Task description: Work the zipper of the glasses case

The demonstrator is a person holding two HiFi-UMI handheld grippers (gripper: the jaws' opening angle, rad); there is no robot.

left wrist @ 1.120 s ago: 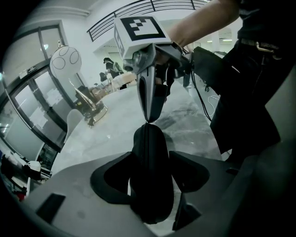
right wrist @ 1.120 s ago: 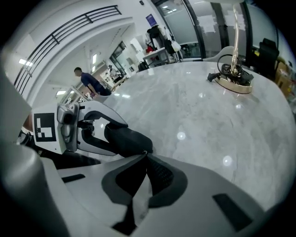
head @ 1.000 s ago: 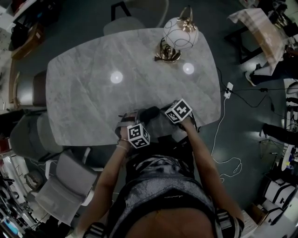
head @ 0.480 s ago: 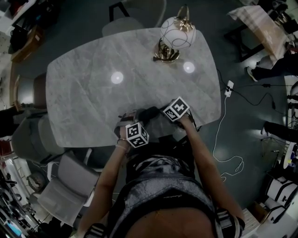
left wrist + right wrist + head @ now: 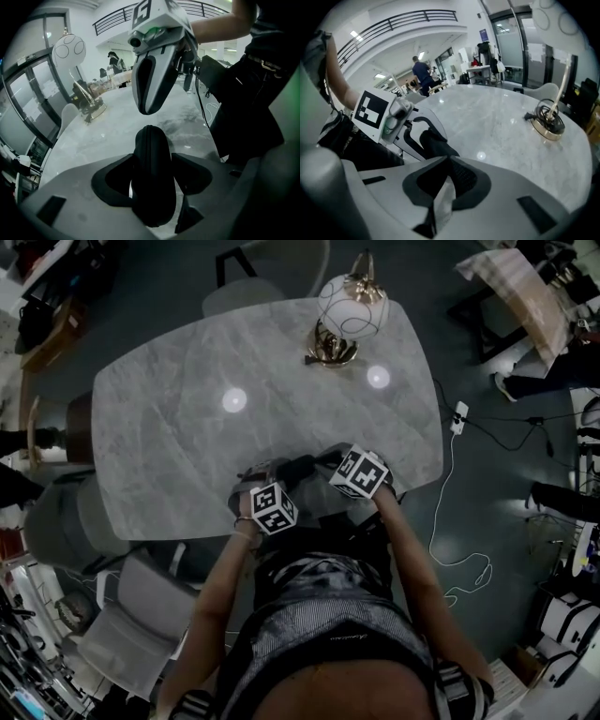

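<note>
Left tongs: clamped round the glasses case.
Right tongs: pinched shut at its end, just rolled and lifted.
Meaning: zipper probably travelling.

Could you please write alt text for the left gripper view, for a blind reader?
The left gripper clamps a dark glasses case on edge between its jaws, over a marble table. The right gripper hangs above the case's far end; a globe lamp stands behind.

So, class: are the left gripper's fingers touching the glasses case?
Touching. The left gripper view shows both fingers pressed against the sides of the glasses case.
</note>
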